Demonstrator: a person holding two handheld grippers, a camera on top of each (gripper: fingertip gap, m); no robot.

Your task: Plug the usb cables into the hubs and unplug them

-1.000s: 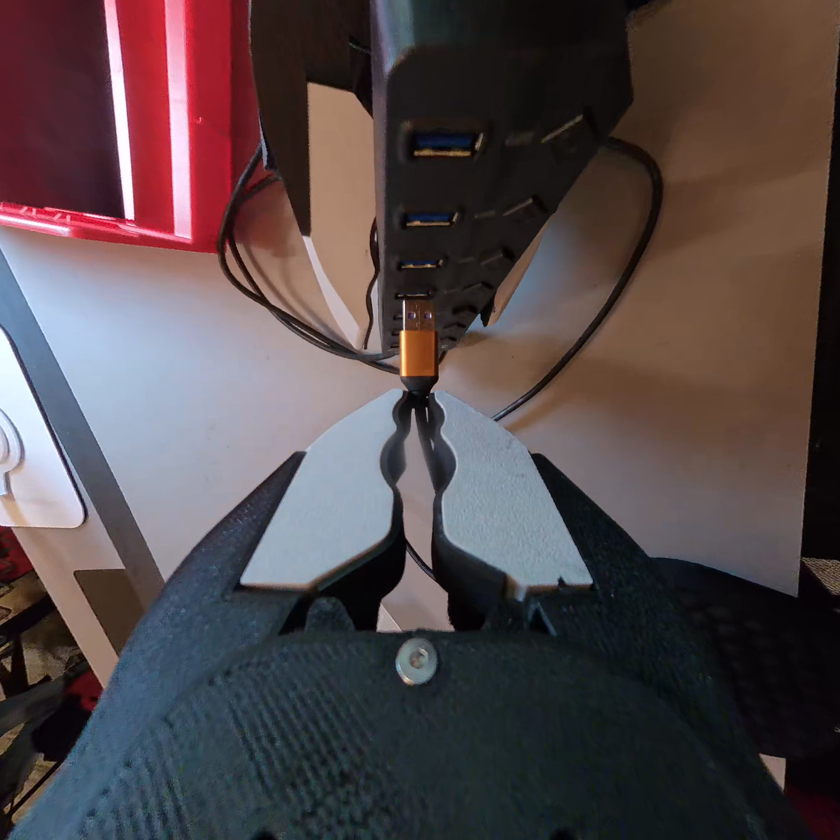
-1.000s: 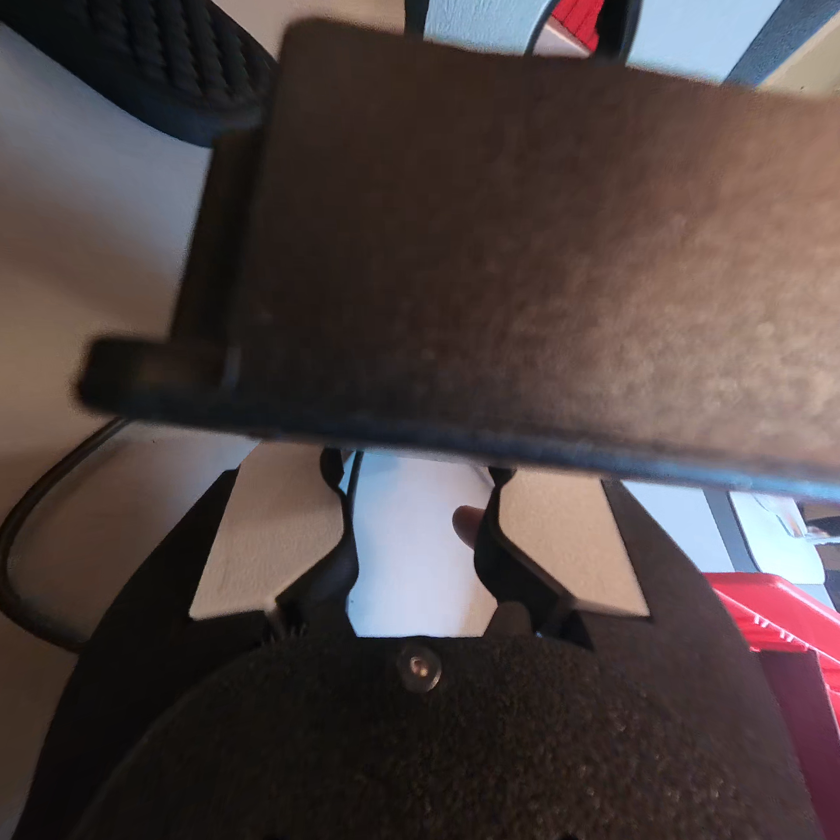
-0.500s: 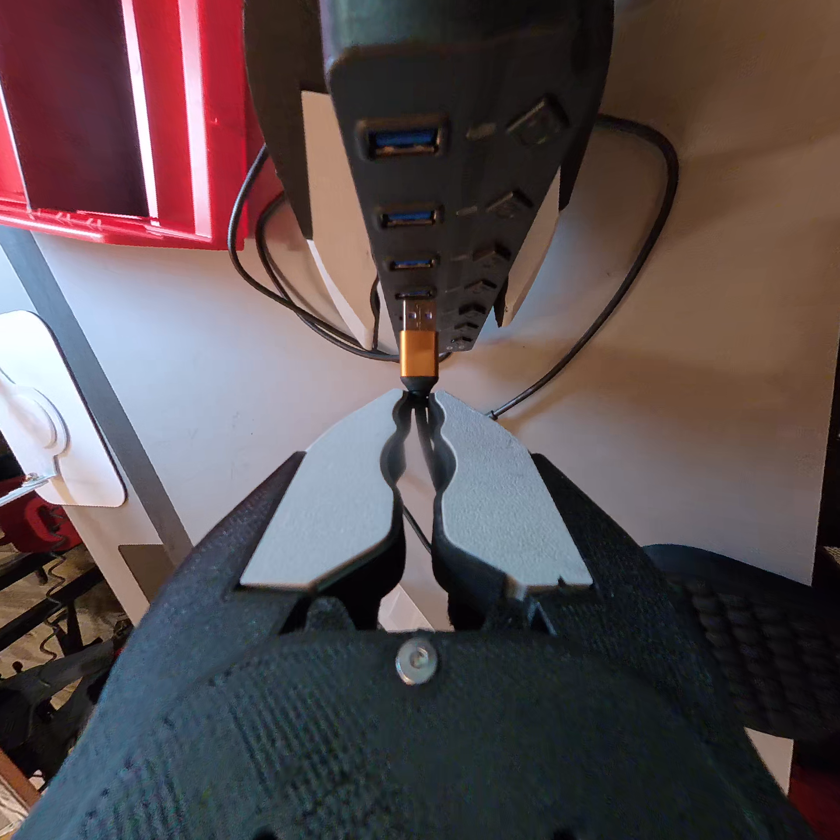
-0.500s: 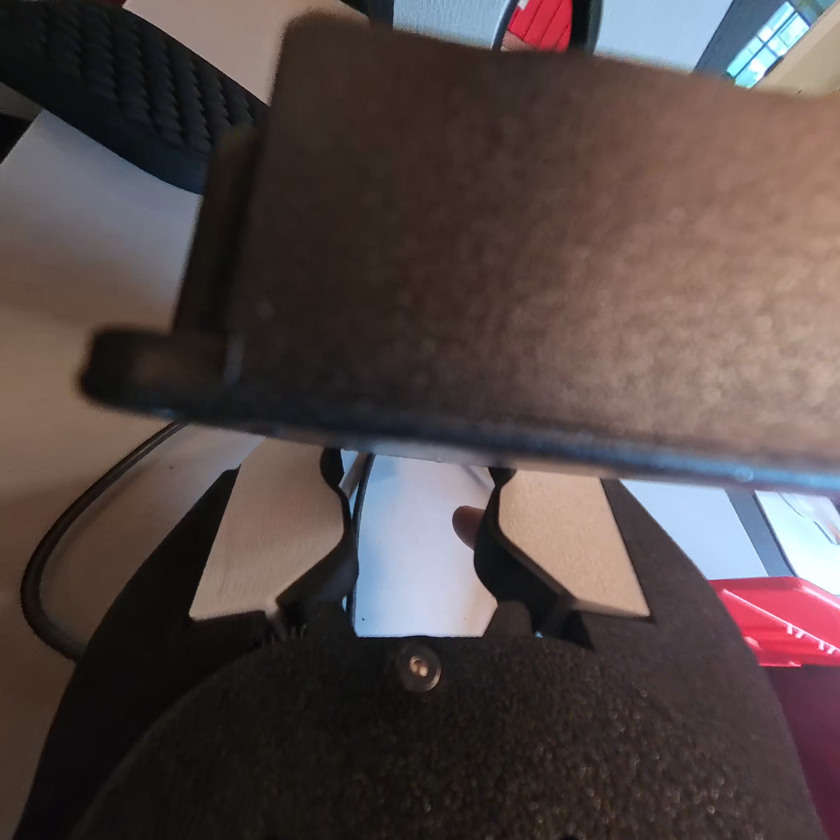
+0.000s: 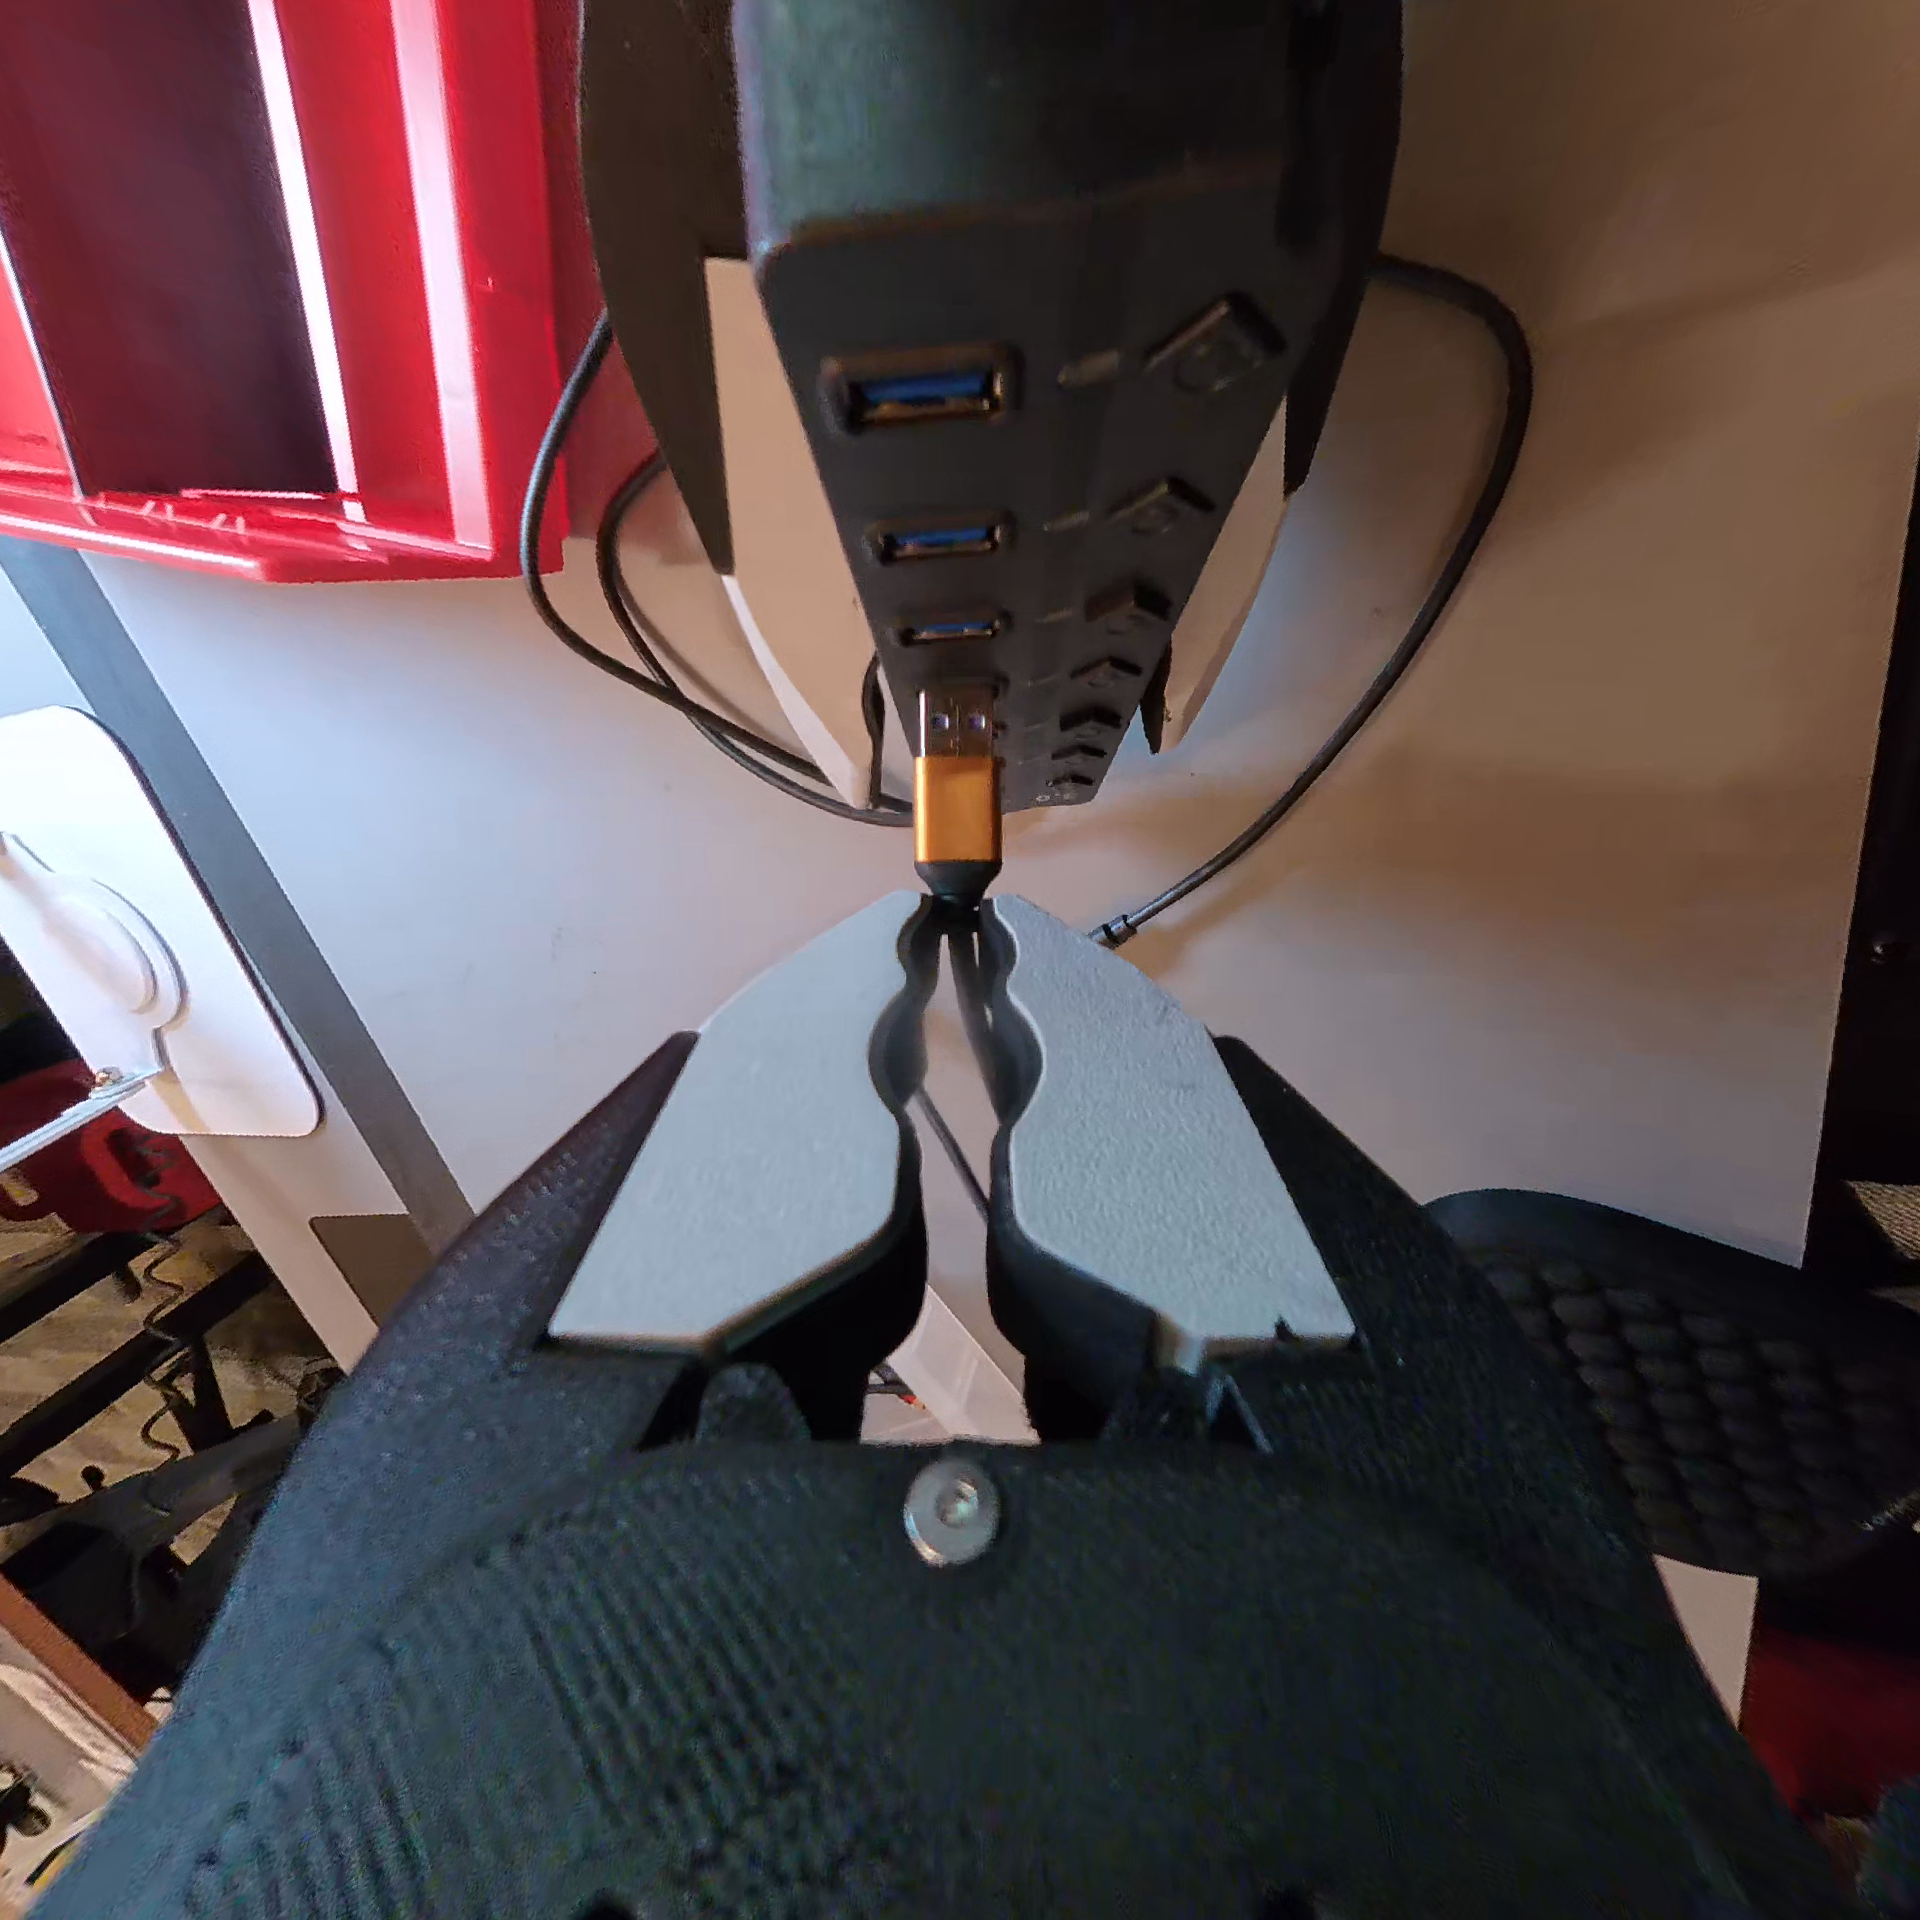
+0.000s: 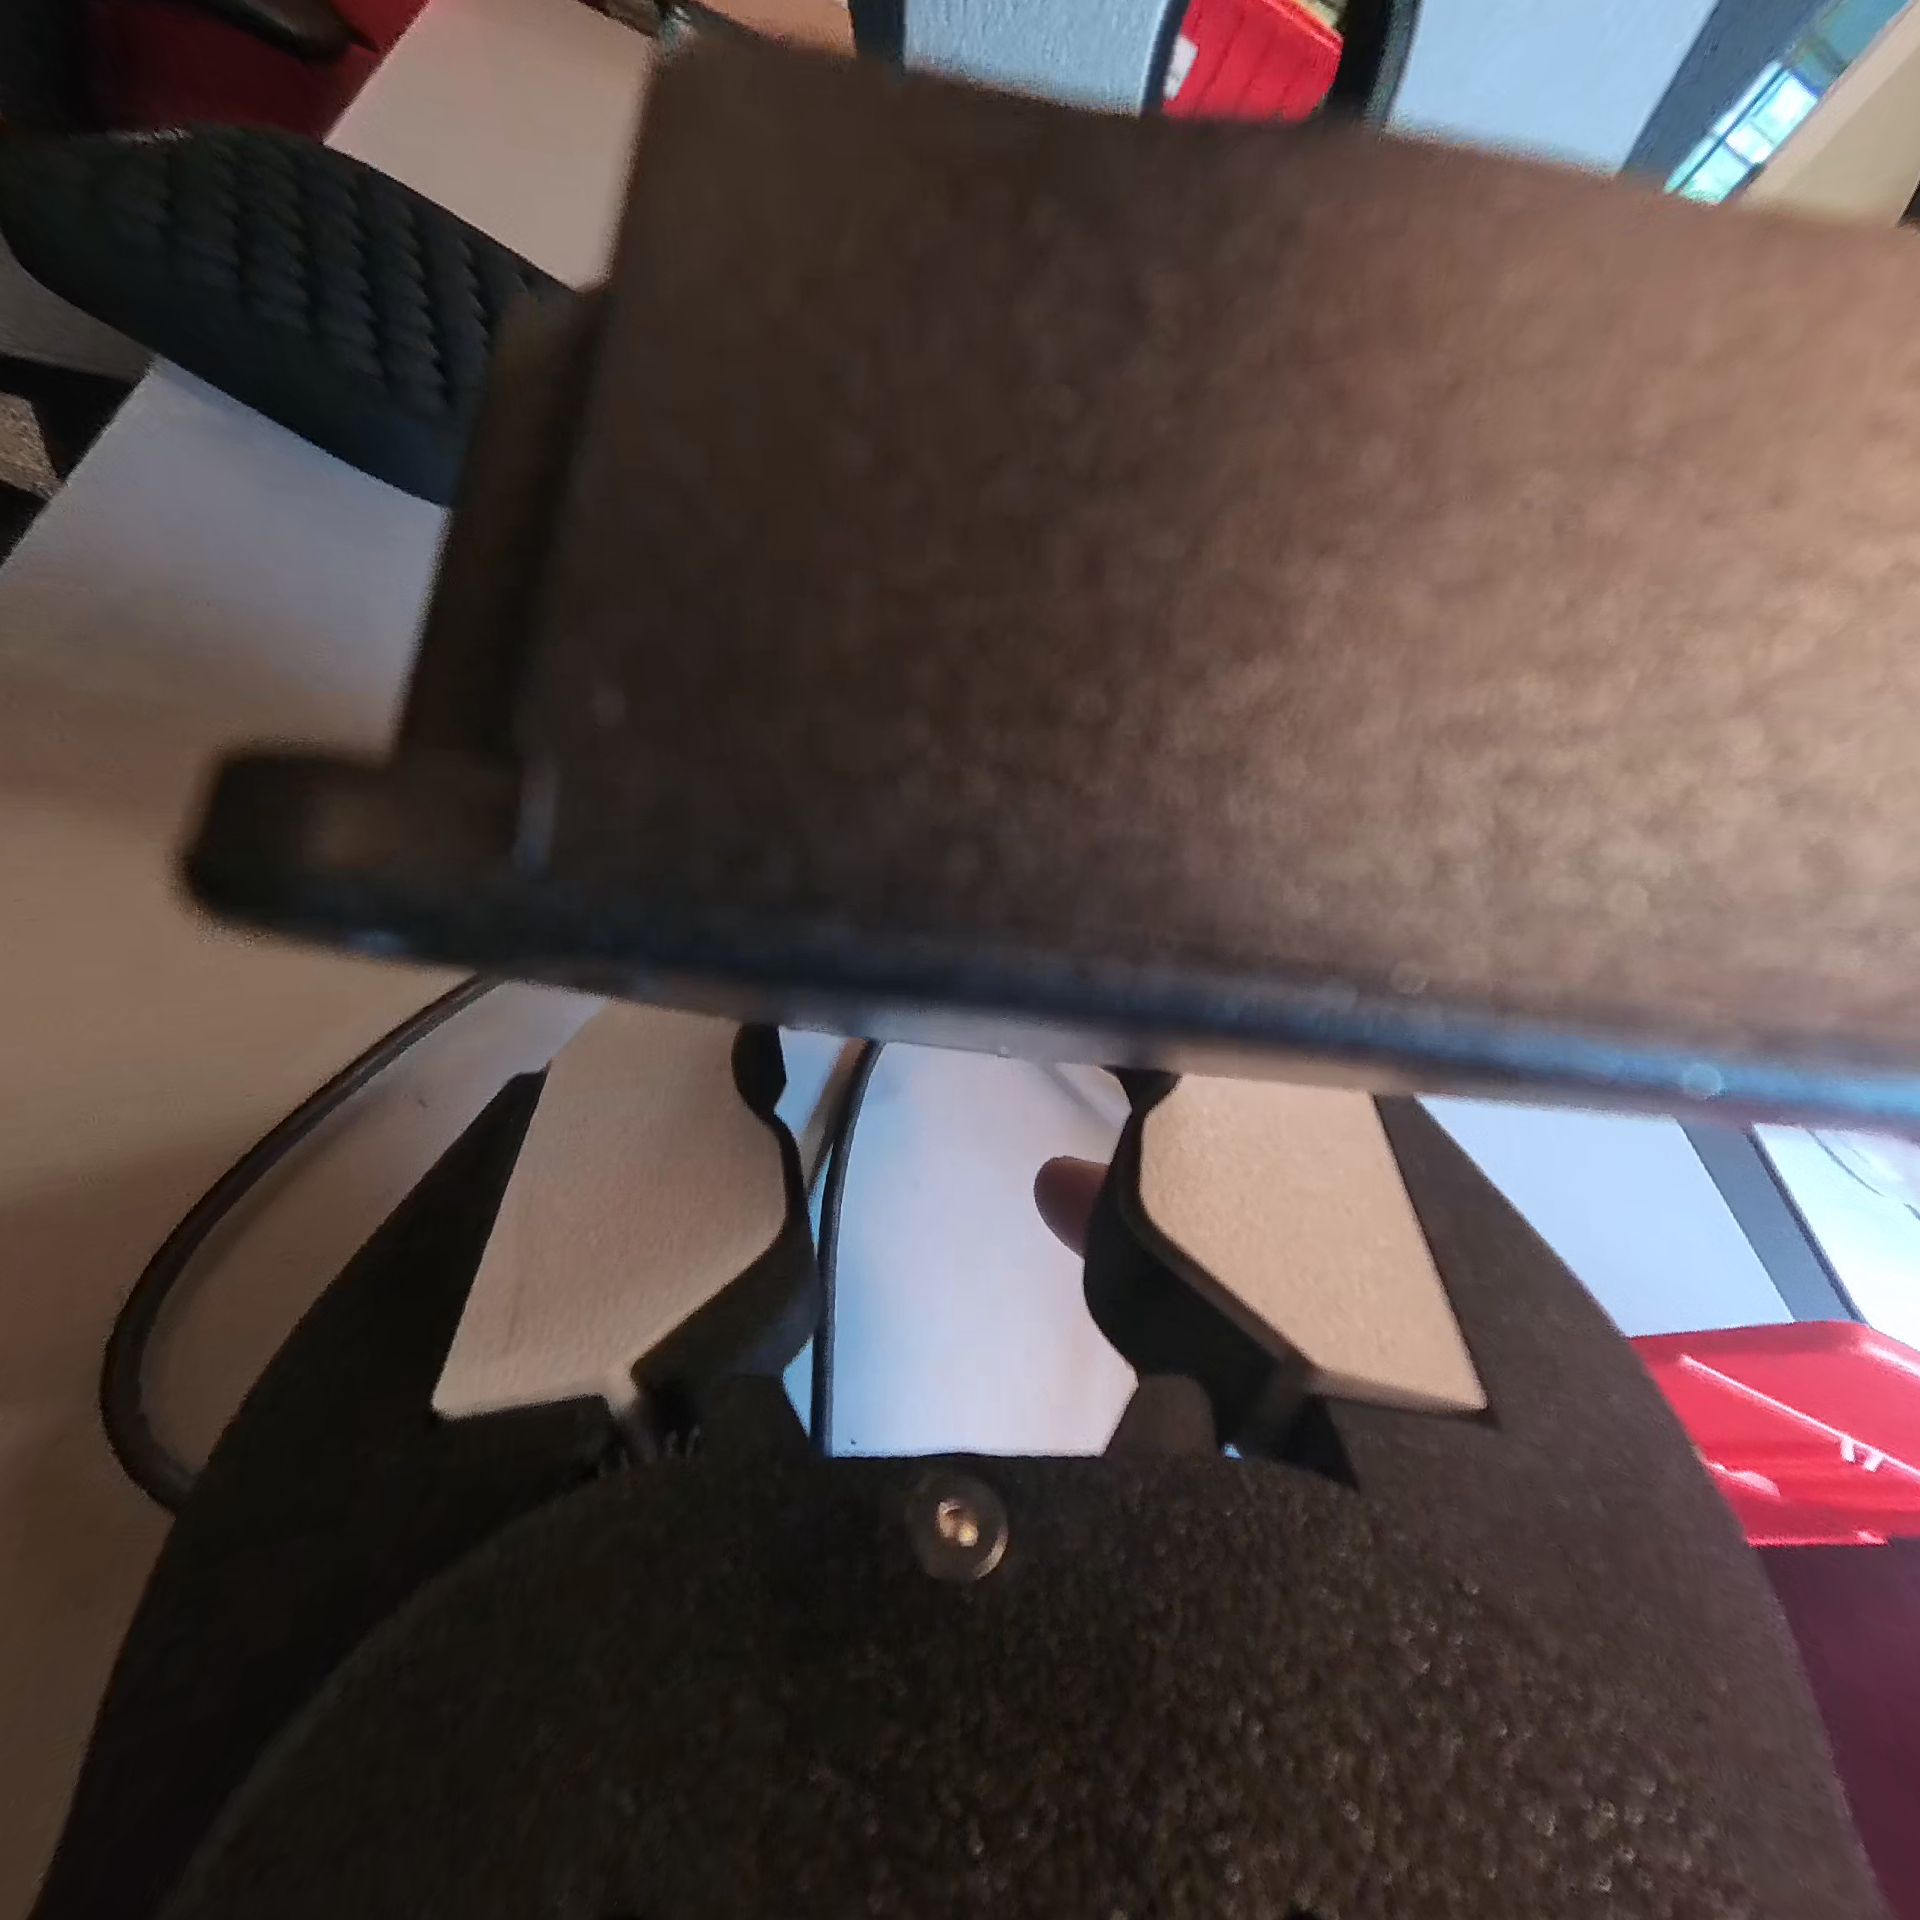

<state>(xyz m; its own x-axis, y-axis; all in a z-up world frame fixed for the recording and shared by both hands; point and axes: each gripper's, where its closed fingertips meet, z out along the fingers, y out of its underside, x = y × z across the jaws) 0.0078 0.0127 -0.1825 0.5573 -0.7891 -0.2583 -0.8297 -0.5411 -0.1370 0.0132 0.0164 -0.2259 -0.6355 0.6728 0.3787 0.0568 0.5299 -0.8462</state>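
My left gripper is shut on a black USB cable just behind its orange plug. The plug's bare metal tip stands in front of the fourth port of a black hub with several blue ports in a row. The whole tip shows, so it is outside the port. My right gripper holds the hub above the table; its dark fingers flank the hub in the left wrist view. In the right wrist view the hub's blurred underside fills the frame and hides the tips of my right gripper.
A red bin stands at the upper left and also shows in the right wrist view. Black cables loop on the white table. A black mesh chair is at the right. A fingertip shows between the right fingers. Tip to tip, the grippers are about 5 cm apart.
The hub has shifted left and come nearer in the left wrist view. The background has slid in both views. The plug tip stays at the fourth port; both grips are unchanged.
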